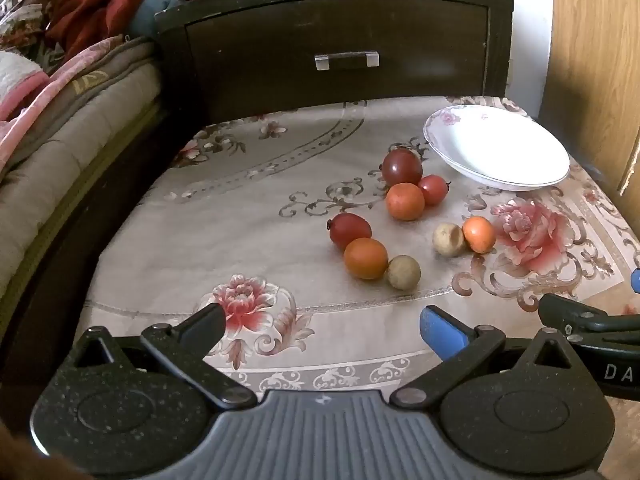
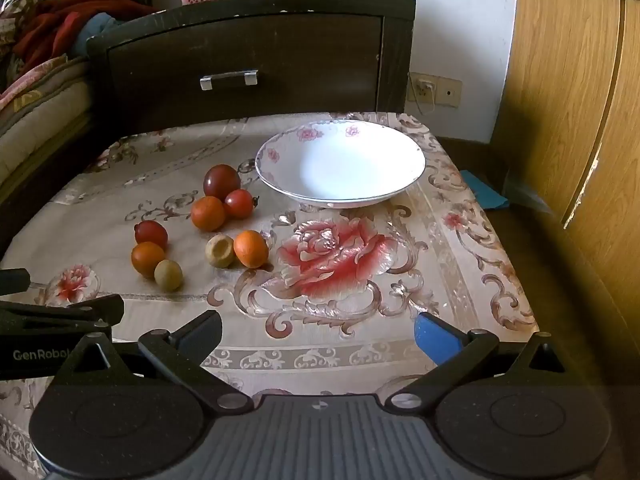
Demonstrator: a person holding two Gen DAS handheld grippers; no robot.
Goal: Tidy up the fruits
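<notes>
The fruits lay loose on the flowered tablecloth [image 2: 360,344], none of them yet in the white dish [image 2: 340,196], so by my judgement the sorting had not begun.

Going from left to right in the right wrist view, the first cluster was a small red fruit [image 2: 151,234], an orange fruit [image 2: 148,258] and a pale round fruit [image 2: 168,275], all three touching or nearly touching. If a finger came down on one of them, it could push the neighbours, and they could roll on the soft cloth toward the edge beside the bed.

The next cluster, nearer the dish, was a dark red fruit [image 2: 221,182], a second orange fruit [image 2: 208,213] and a small red tomato [image 2: 239,203] with a stalk, packed together. It carried the same risk, and a hard squeeze could bruise thin skin.

Then came a pale hollowed fruit [image 2: 219,251] touching a third orange fruit [image 2: 251,248]. The dish was shallow, so a fruit dropped from high could bounce out.

The left gripper [image 1: 320,320] hovered over the near part of the cloth with its jaws spread wide, holding nothing and touching nothing. The right gripper [image 2: 318,330] stood just beside it, equally wide and empty, well short of any fruit. The two tools were close, so they could knock each other if both reached at once.
</notes>
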